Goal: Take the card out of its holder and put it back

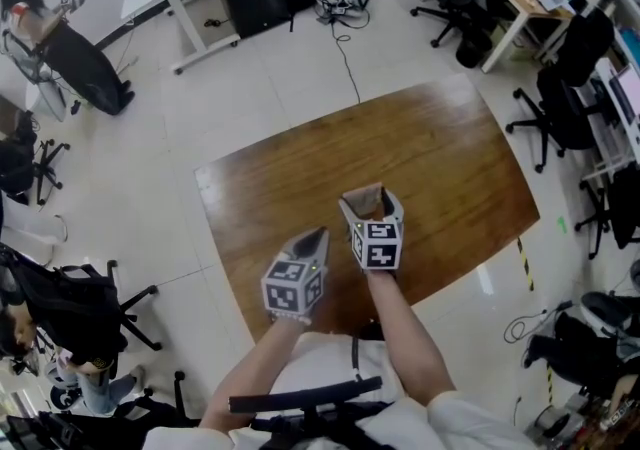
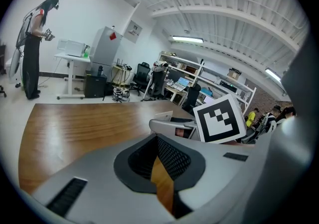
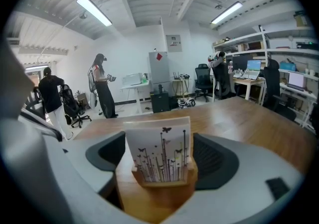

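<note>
The person wears a white short-sleeved top [image 1: 330, 366] with a black strap [image 1: 300, 400] across the front. The left tool [image 1: 316, 236] and right tool [image 1: 366, 200] are smooth grey shells. Each bears a cube [image 1: 294, 288] of black-and-white square markers and has dark ribbed pads [image 2: 172, 157].

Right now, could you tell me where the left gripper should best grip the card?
Probably the card's upper edge, coming down from above and pinching its front and back faces. It stands upright, its bottom sunk in the wooden holder, and the right gripper's jaws close off both sides.
</note>
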